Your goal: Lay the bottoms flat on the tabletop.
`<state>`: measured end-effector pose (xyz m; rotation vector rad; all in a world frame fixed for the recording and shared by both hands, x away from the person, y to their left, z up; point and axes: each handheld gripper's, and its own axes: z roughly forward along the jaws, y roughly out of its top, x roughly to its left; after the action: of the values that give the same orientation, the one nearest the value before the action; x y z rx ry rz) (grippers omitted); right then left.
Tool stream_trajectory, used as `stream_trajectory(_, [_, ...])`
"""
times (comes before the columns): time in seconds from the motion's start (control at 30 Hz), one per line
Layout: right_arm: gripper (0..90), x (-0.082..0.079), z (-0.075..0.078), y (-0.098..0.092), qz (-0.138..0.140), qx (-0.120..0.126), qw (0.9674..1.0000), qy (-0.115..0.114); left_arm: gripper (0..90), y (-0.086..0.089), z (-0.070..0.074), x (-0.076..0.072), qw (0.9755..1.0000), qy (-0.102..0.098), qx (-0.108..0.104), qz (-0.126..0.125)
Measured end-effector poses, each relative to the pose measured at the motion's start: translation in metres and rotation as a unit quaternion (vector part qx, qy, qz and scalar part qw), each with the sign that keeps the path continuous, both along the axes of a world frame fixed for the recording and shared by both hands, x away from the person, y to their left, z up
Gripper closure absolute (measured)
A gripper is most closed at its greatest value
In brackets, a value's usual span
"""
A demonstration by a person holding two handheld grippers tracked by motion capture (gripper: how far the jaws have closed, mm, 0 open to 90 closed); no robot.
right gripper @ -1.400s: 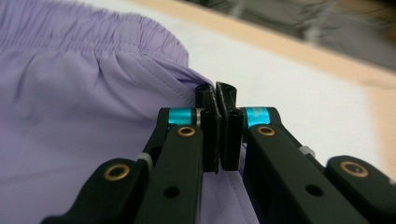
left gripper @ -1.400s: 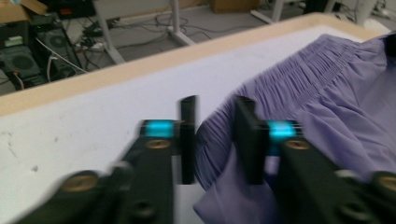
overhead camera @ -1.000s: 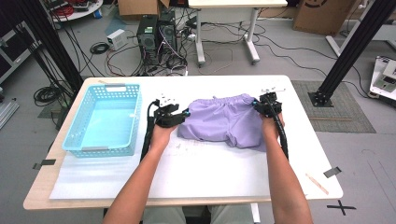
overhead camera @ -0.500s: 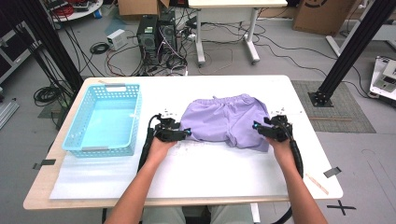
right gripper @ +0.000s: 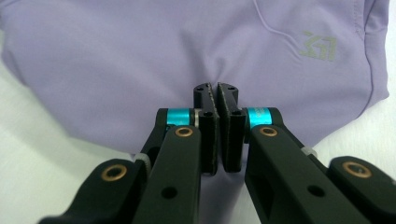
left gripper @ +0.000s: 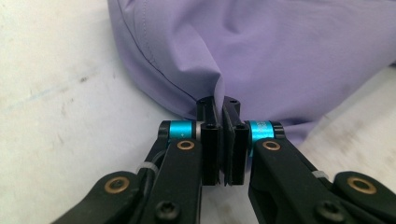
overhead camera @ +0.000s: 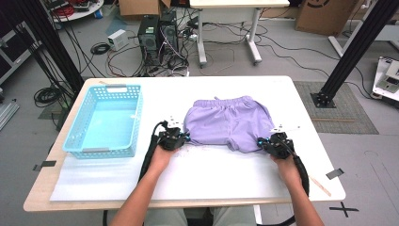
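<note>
each gripper clamped on a hem corner of lilac shorts

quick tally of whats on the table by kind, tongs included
shorts, purple: 1
basket, light blue: 1
tongs, black, both pinched shut on the shorts' near edge: 2, left tongs and right tongs
total: 4

Bare table in front of the shorts lies open for passing; blue basket (far left) blocks that side.
</note>
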<state>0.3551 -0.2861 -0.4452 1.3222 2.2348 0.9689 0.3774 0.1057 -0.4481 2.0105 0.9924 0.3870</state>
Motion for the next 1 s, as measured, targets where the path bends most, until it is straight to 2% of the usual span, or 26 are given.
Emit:
stream_trajectory(0.23, [88.2,-0.037,0.006,-0.007,0.01,0.0,0.9999,-0.011,87.0,0.013,0.003,-0.04,0.9988,-0.021,-0.035,-0.029])
stream_trajectory(0.43, [88.2,-0.068,0.014,-0.014,0.02,0.006,0.9995,-0.023,87.0,0.02,0.005,-0.07,0.9975,-0.027,-0.033,-0.057])
stream_trajectory(0.57, [88.1,-0.079,0.016,-0.015,0.028,0.002,0.9994,-0.021,86.8,0.022,0.009,-0.081,0.9964,-0.031,-0.039,-0.069])
stream_trajectory(0.6, [87.4,-0.08,0.017,-0.015,0.031,0.002,0.9993,-0.022,86.3,0.023,0.009,-0.081,0.9963,-0.031,-0.042,-0.068])
stream_trajectory(0.63, [85.4,-0.08,0.018,-0.014,0.03,0.004,0.9993,-0.023,81.8,0.024,0.01,-0.08,0.9963,-0.032,-0.049,-0.062])
stream_trajectory(0.7, [74.6,-0.078,0.022,-0.014,0.023,0.015,0.9991,-0.031,64.6,0.026,0.011,-0.074,0.9965,-0.026,-0.067,-0.043])
stream_trajectory(0.8, [66.4,-0.07,0.029,-0.014,0.01,0.032,0.9985,-0.043,51.8,0.028,0.014,-0.062,0.9961,-0.03,-0.078,-0.026])
stream_trajectory(0.93, [58.0,-0.047,0.031,-0.015,-0.009,0.029,0.9985,-0.047,49.3,0.023,0.012,-0.042,0.9975,-0.019,-0.068,-0.007])
stream_trajectory(1.0, [53.2,-0.032,0.027,-0.014,-0.019,0.027,0.9989,-0.032,48.3,0.019,0.008,-0.032,0.9983,-0.005,-0.059,-0.002])
